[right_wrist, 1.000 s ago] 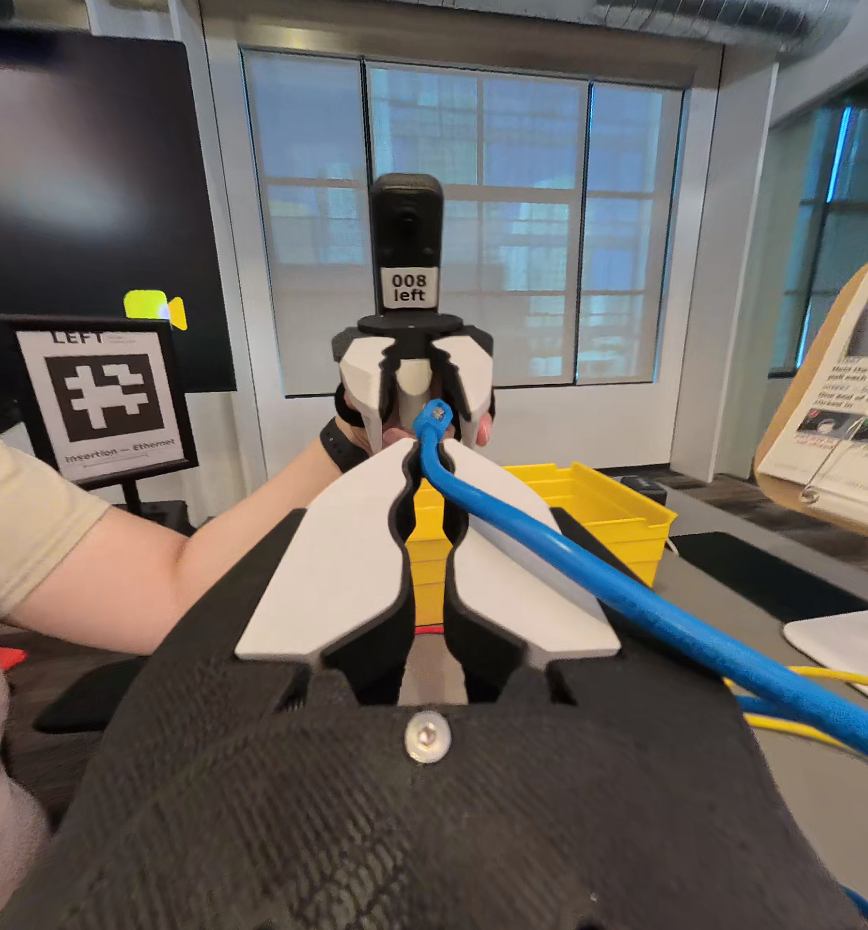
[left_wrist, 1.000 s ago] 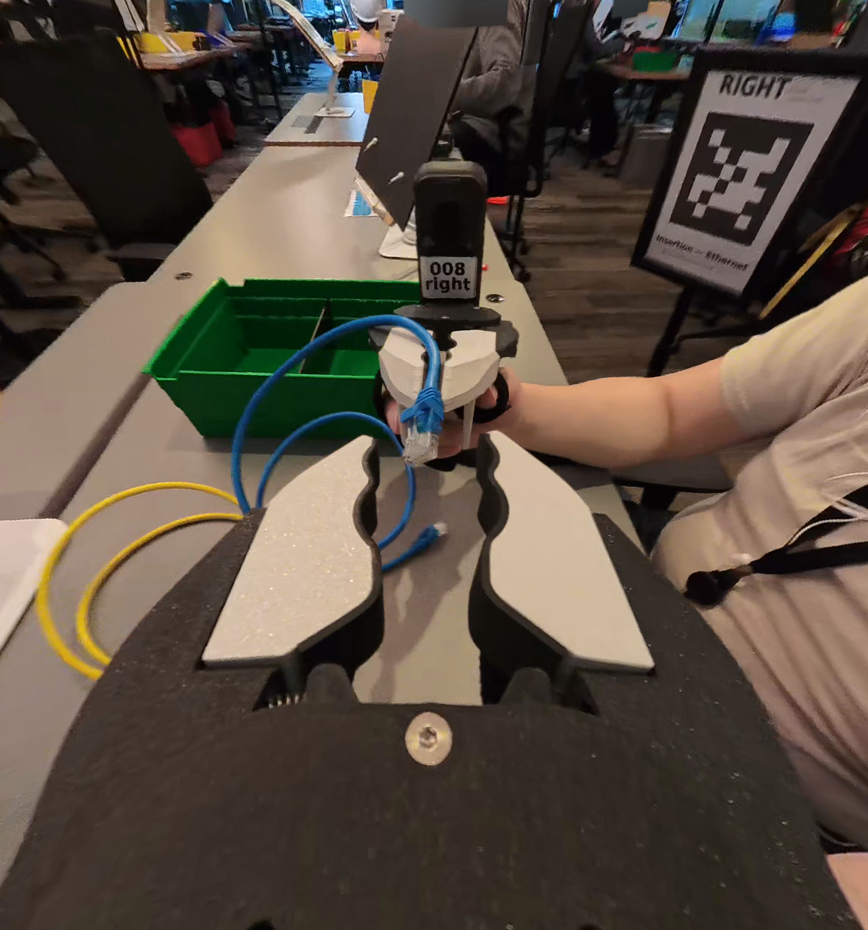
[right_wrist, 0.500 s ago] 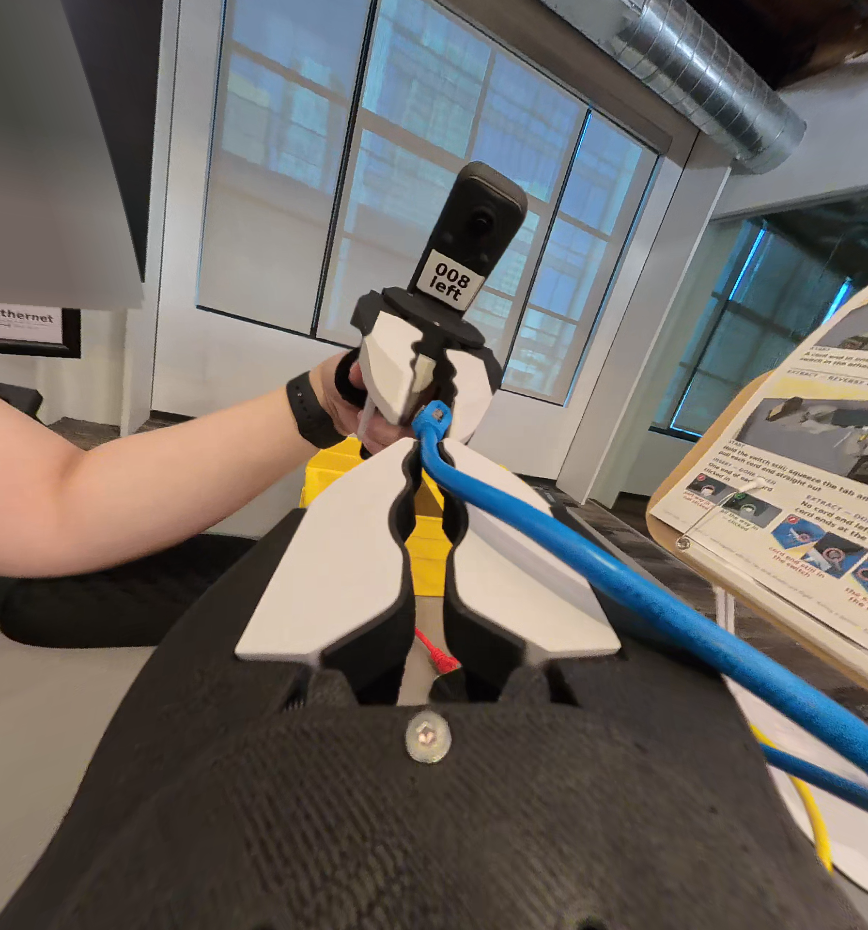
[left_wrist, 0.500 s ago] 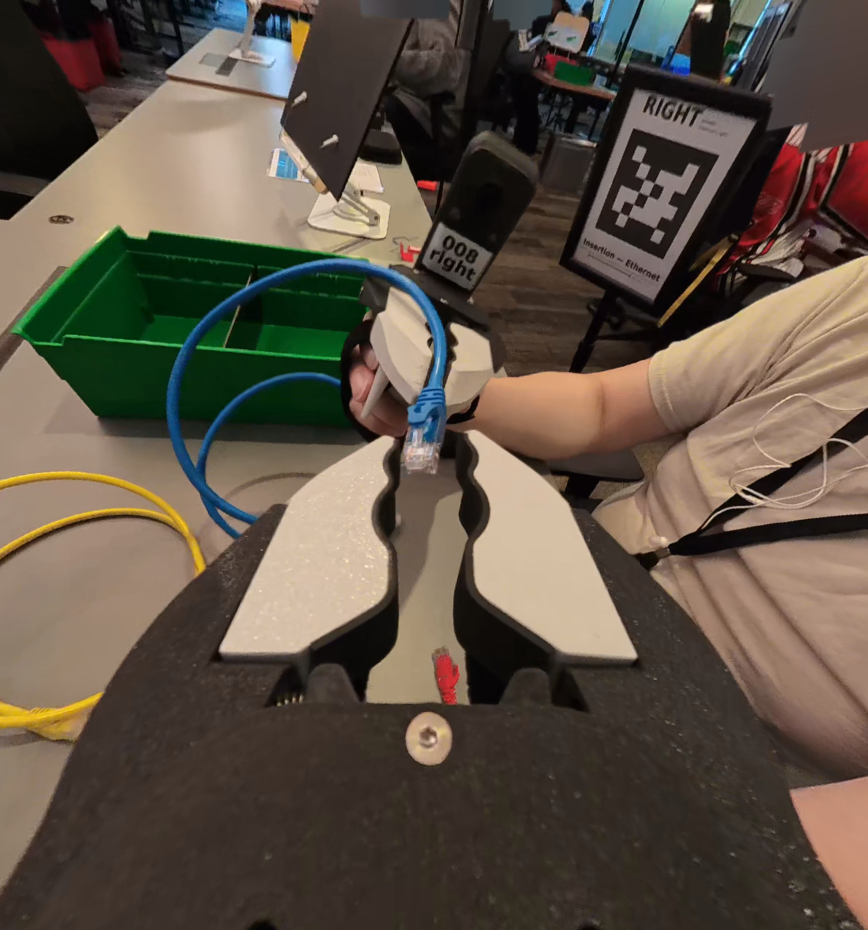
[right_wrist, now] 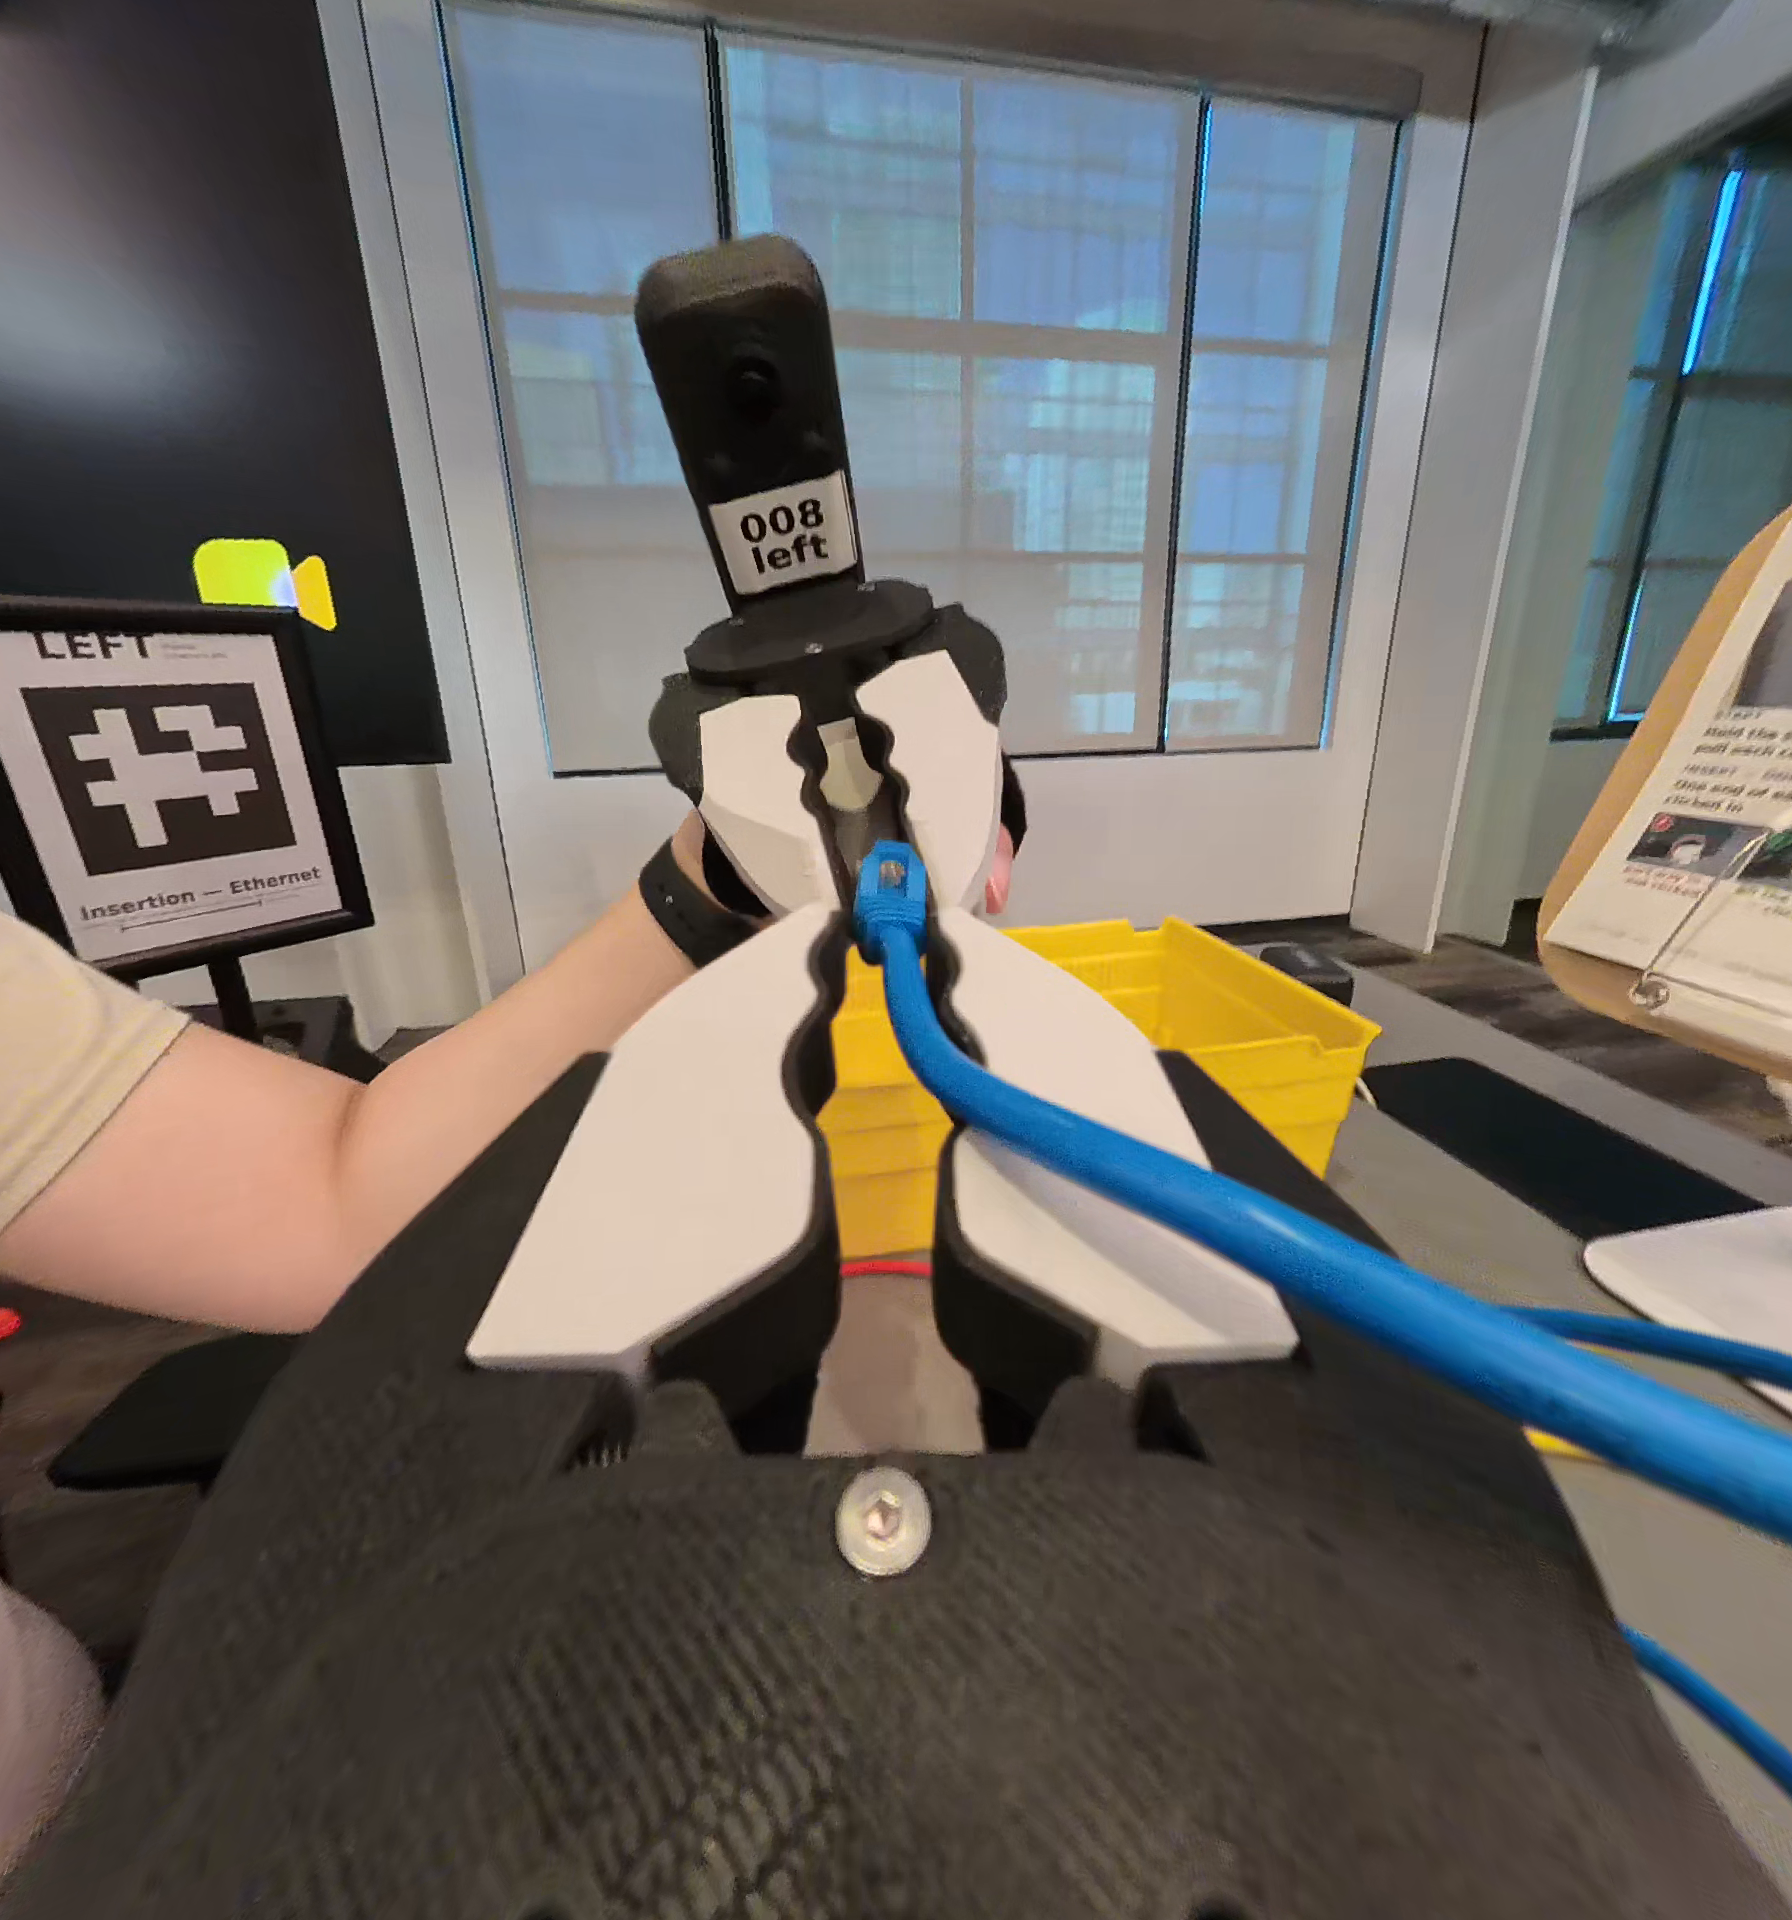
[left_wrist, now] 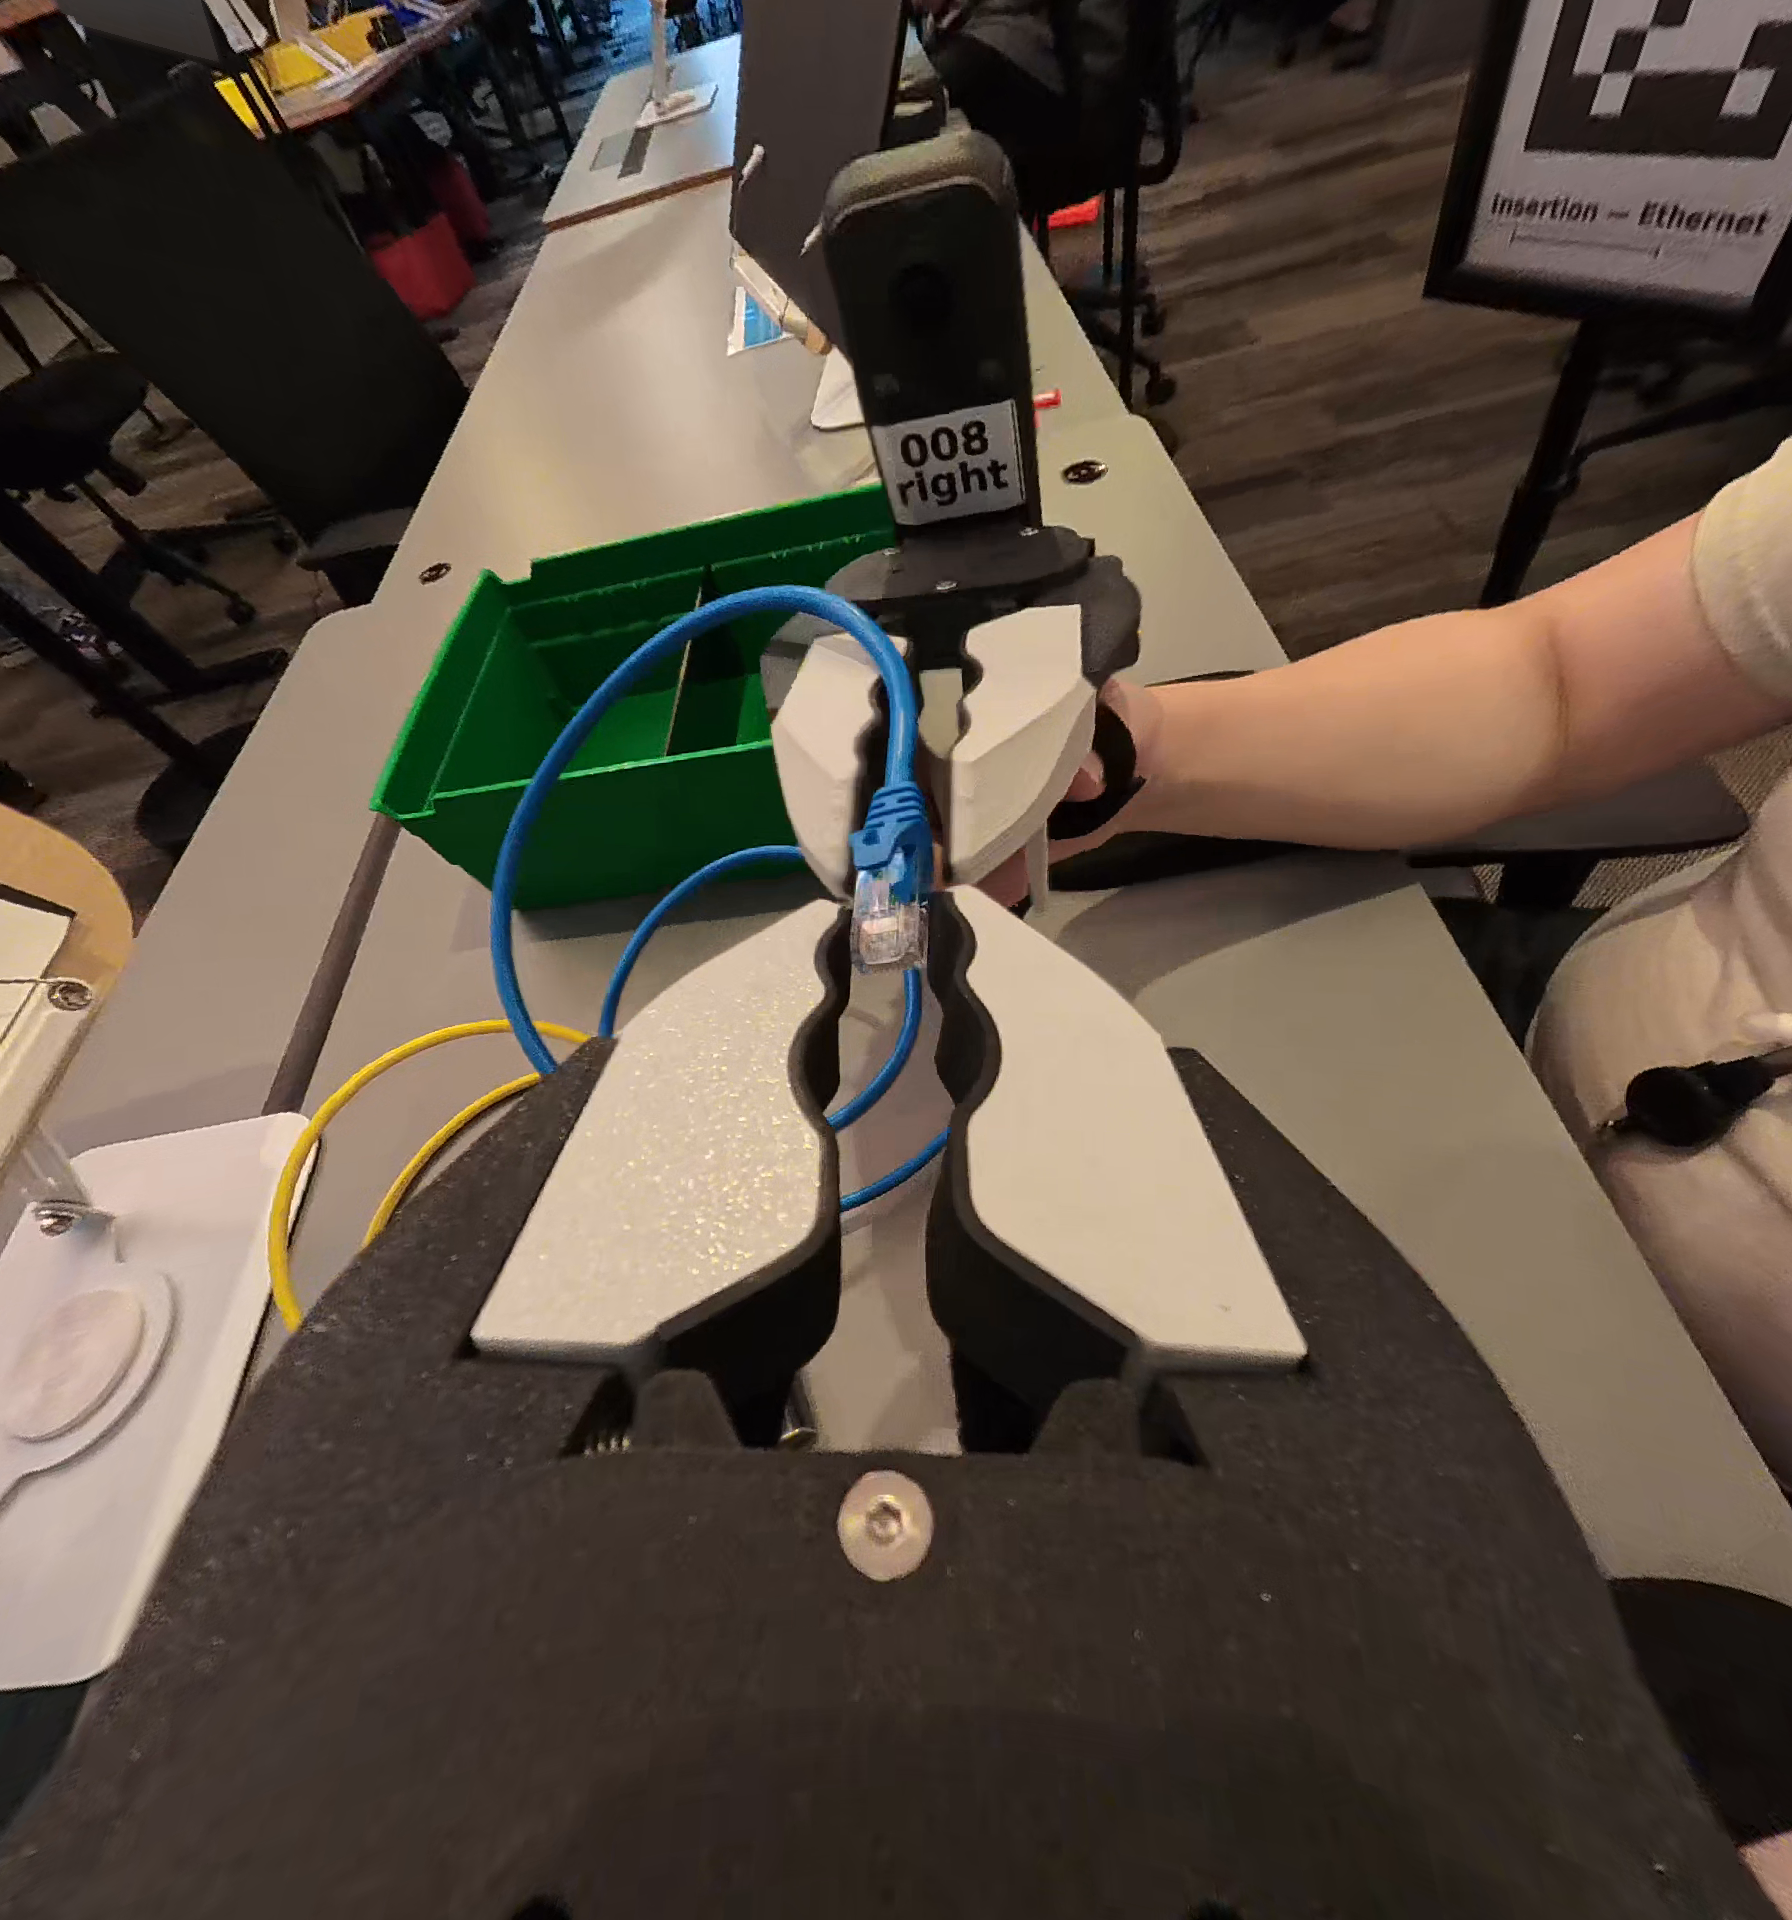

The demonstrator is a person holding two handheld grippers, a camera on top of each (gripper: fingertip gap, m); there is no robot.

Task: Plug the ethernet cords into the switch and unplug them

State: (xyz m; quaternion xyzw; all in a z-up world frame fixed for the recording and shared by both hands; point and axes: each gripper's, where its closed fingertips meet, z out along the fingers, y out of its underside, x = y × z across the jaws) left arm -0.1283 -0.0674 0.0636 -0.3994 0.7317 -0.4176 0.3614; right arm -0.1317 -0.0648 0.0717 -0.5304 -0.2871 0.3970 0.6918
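Above the table, the left claw is gripping the blue cord's clear plug, while the right claw is standing slightly parted around its boot.

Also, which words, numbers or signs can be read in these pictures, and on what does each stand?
I do not quote writing; these things bear it.
White label on the black camera, left wrist view: readable.
White label on the black camera, right wrist view: readable.
Framed marker signs, one per view: readable.
Instruction sheet, right edge: mostly too small.
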